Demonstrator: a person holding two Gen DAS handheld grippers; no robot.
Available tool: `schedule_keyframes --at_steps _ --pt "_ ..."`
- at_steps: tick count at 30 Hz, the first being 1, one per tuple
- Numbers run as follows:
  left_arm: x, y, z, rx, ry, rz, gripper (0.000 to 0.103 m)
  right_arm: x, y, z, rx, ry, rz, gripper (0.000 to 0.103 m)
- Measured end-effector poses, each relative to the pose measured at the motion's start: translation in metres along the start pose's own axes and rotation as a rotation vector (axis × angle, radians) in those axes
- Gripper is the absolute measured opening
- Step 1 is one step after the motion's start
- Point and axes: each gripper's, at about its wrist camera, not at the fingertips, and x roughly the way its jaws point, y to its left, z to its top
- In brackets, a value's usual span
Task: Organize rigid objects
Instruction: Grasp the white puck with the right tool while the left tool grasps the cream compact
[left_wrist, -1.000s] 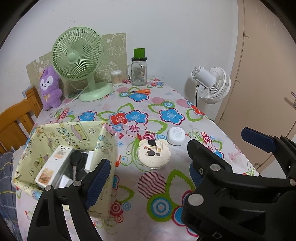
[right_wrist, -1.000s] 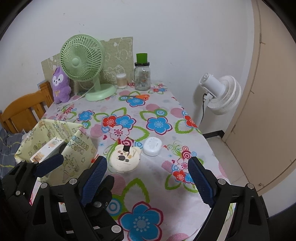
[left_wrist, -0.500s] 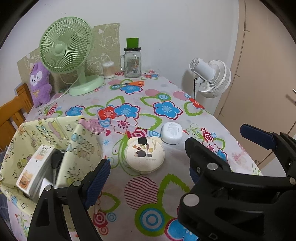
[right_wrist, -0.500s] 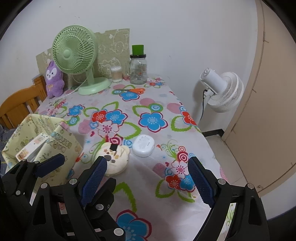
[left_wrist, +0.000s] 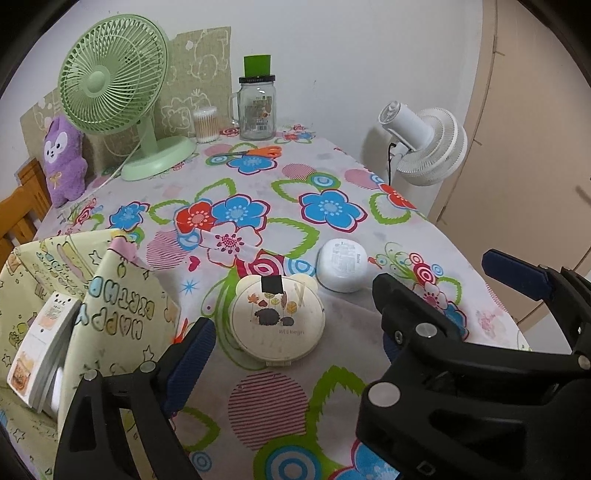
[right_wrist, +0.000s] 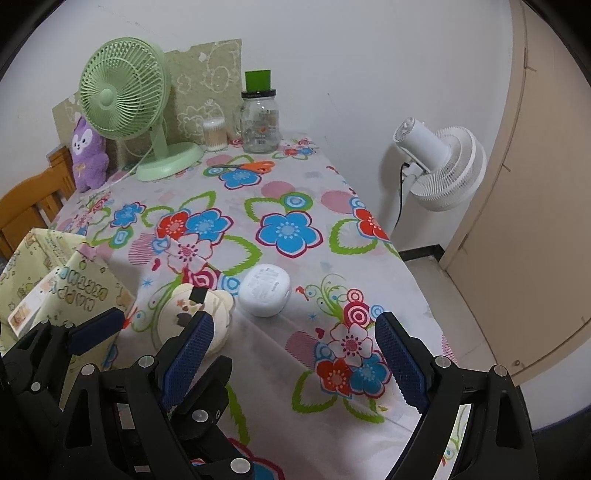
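Two fisheye views, one from behind each set of tongs, look steeply down and forward across the flower-print counter (left_wrist: 332, 177) toward the white wall. The left wrist view sits close above a round cream case (left_wrist: 277, 325); the right wrist view stands just to its right. Both share the green fan (right_wrist: 125, 99), glass jar (right_wrist: 260, 125) and white standing fan (left_wrist: 424, 144).
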Motion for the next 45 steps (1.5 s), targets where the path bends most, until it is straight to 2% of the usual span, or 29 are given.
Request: schedule_keyframes --at_steps 11,26,31,35,37,42,45 --pt "0.026 0.005 0.005 -0.015 0.042 0.027 0.096 0.027 -0.002 0.004 0.009 0.024 -0.001 0.091" --pt "0.053 0.009 0.007 -0.032 0.095 0.016 0.095 0.059 0.001 0.009 -0.017 0.039 -0.018 0.091" --pt "0.06 0.012 0.007 -0.04 0.115 0.03 0.088 0.068 0.003 0.011 -0.023 0.046 -0.022 0.091" --pt "0.06 0.014 0.008 -0.036 0.101 0.047 0.083 0.076 0.007 0.012 -0.033 0.053 -0.011 0.091" --pt "0.06 0.015 0.008 -0.032 0.094 0.049 0.077 0.079 0.009 0.013 -0.037 0.054 -0.011 0.091" --pt "0.061 0.019 0.01 -0.041 0.089 0.038 0.077 0.086 0.015 0.016 -0.044 0.056 0.019 0.091" --pt "0.064 0.02 0.012 -0.044 0.084 0.056 0.077 0.09 0.015 0.018 -0.038 0.056 0.024 0.091"
